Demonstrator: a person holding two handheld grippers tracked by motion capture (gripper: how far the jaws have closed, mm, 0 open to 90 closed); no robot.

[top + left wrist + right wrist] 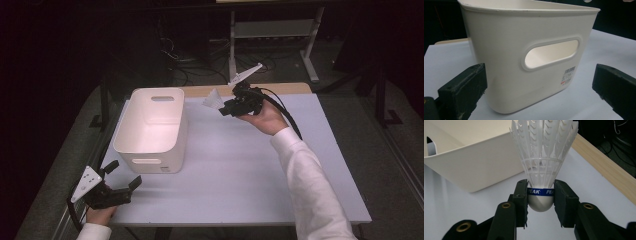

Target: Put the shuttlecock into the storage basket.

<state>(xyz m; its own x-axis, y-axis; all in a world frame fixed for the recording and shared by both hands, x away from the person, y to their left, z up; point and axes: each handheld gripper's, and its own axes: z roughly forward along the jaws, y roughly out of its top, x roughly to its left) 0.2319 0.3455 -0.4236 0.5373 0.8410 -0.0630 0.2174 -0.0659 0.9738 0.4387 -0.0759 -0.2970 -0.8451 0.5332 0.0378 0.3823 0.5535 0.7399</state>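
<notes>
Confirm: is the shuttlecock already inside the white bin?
No, the shuttlecock is clamped by its cork base in the right gripper, held outside the white bin.

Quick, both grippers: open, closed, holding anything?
Left gripper: open, holding nothing, jaws facing the white bin.
Right gripper: closed on the shuttlecock, gripped at its cork base.

Light: dim room, my table [240, 165] lit from above.
Surroundings: near black.
Focus: my close views sharp, high view soft.
</notes>
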